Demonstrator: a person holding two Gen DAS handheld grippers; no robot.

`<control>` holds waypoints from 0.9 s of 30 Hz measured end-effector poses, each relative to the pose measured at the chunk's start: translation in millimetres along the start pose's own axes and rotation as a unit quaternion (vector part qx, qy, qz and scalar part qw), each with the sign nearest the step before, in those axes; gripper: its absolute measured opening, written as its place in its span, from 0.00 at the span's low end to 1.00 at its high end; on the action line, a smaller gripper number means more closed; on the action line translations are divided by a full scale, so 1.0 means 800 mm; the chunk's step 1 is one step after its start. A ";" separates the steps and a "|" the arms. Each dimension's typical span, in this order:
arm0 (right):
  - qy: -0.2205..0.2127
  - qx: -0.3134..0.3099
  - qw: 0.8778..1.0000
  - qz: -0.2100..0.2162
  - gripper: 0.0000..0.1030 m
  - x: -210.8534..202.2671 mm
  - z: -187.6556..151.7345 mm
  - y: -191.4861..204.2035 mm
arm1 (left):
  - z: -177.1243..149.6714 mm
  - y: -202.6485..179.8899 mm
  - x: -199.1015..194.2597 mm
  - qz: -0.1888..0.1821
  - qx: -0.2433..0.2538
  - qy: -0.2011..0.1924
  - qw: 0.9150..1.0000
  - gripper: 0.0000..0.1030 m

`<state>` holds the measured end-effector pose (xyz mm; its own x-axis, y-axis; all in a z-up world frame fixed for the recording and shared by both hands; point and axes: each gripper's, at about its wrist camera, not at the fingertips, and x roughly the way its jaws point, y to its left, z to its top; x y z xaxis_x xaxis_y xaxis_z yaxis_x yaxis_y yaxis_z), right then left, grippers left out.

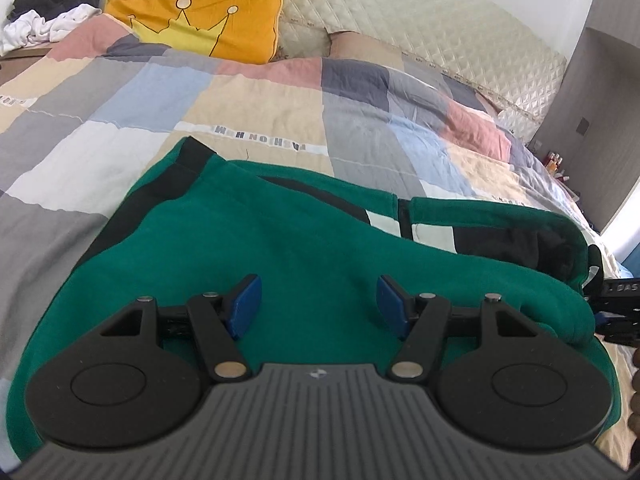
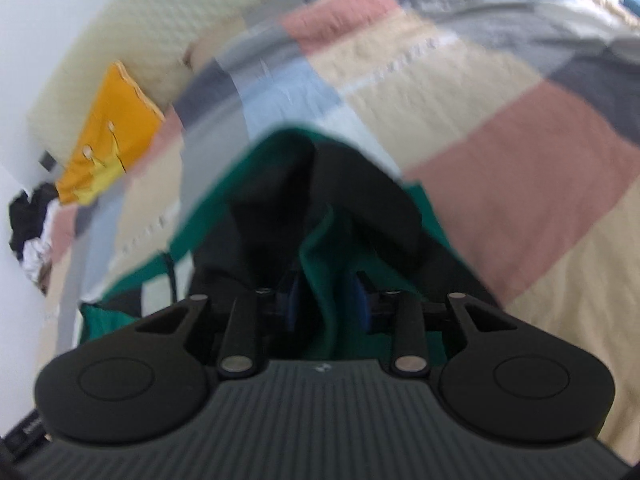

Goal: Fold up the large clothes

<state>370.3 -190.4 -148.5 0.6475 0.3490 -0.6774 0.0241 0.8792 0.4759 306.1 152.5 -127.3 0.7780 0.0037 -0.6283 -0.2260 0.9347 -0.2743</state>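
A green hooded garment (image 1: 280, 240) with black and white panels lies on the patchwork quilt (image 1: 248, 92). Its black-lined hood (image 1: 532, 244) is at the right in the left wrist view. My left gripper (image 1: 320, 306) hovers over the green cloth, open, blue pads (image 1: 246, 304) wide apart with nothing pinched. In the blurred right wrist view, my right gripper (image 2: 326, 306) has a fold of the green garment (image 2: 328, 280) standing between its blue pads (image 2: 360, 304), which sit close against it. The black lining (image 2: 340, 192) rises in front. Part of the right gripper (image 1: 618, 308) shows at the left view's right edge.
An orange crown pillow (image 1: 208, 12) leans on the quilted headboard (image 1: 400, 20). A heap of black and white clothes (image 1: 48, 12) lies at the far left corner. A grey wardrobe (image 1: 600, 120) and a small table with bottles (image 1: 554, 162) stand right of the bed.
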 end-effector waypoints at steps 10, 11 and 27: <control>-0.093 0.001 0.994 0.053 0.07 -0.051 0.065 0.045 | -0.003 0.008 0.004 -0.010 -0.010 0.001 1.000 0.67; -0.105 0.008 0.993 0.059 0.07 -0.058 0.078 0.047 | -0.002 0.008 0.004 -0.009 -0.012 0.000 1.000 0.67; -0.067 0.029 0.992 -0.103 0.07 0.110 0.159 -0.001 | 0.011 0.024 -0.013 0.011 -0.019 -0.041 0.999 0.67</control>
<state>524.6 -201.7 -137.4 0.7190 0.1137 -0.6857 0.2082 0.9060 0.3686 299.0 173.1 -120.0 0.8170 0.0550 -0.5740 -0.2654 0.9196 -0.2896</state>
